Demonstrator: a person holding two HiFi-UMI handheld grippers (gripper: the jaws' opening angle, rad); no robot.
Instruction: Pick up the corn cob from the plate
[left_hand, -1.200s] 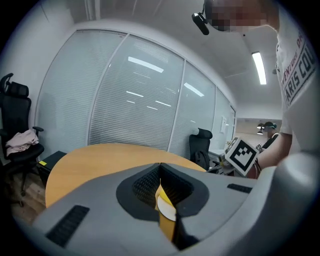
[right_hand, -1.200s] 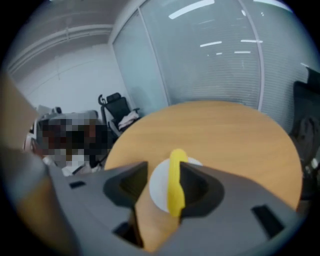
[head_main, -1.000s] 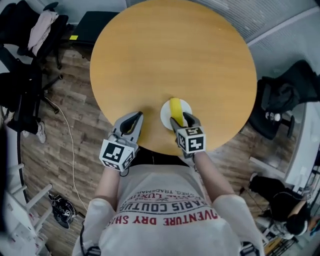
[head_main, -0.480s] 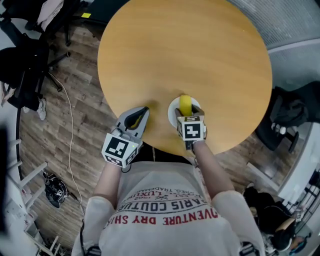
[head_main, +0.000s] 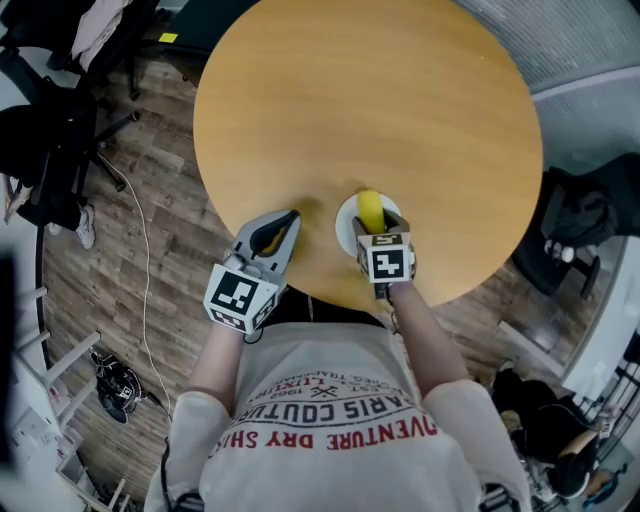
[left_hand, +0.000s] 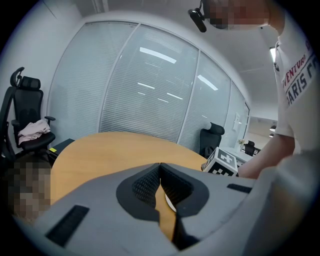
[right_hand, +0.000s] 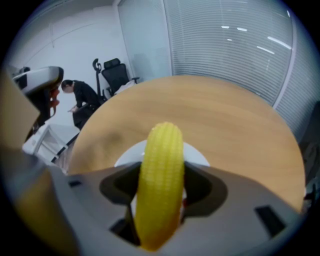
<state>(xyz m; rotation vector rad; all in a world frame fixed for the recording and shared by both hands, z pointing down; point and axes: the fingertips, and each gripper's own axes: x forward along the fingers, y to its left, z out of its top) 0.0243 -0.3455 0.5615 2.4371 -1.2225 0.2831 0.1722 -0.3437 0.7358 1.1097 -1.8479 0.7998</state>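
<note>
On the round wooden surface (head_main: 400, 100), close to the person's edge, a white plate (head_main: 343, 226) is found bearing the cob (head_main: 371, 210). Its long axis runs away from the person, in line with the right tool (head_main: 378, 226), which is tipped steeply down over it. That tool's jaws are set wide and straddle the cob's near end, and no clamp is judged made. The left tool (head_main: 291, 215), jaws together and empty, is held off to the plate's left. The cob is seen to be yellow, husk-free, evenly kernelled and rounded at the far tip.
</note>
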